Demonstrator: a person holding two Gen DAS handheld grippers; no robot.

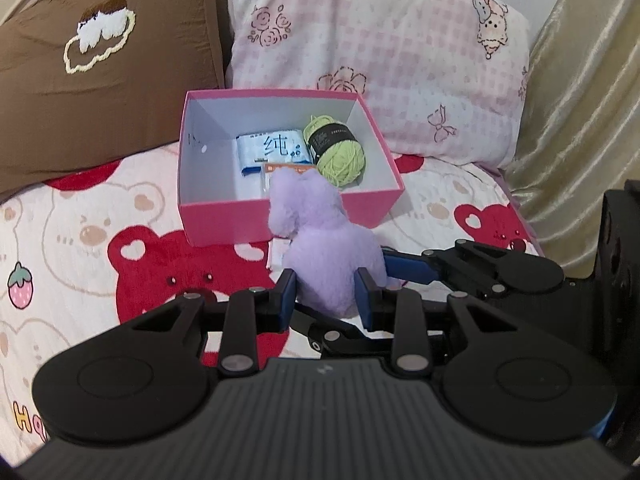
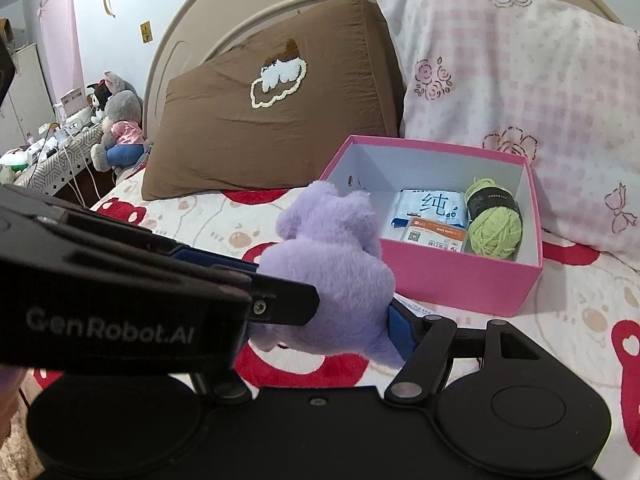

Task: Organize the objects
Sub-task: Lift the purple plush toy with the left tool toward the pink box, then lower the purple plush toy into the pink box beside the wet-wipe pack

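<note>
Purple plush toy (image 1: 326,248): being pinched at its base by the left gripper (image 1: 328,296), and the right gripper (image 2: 352,316) is clamping it from the side. It is hanging just before the pink box (image 1: 280,220), which is sitting on the bear-print blanket (image 1: 80,240) and holding green yarn (image 1: 340,148), a tissue pack (image 1: 272,148) and an orange packet (image 2: 436,236).

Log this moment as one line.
left gripper: shut on purple plush | right gripper: shut on purple plush | pink box: holds yarn, packets
</note>
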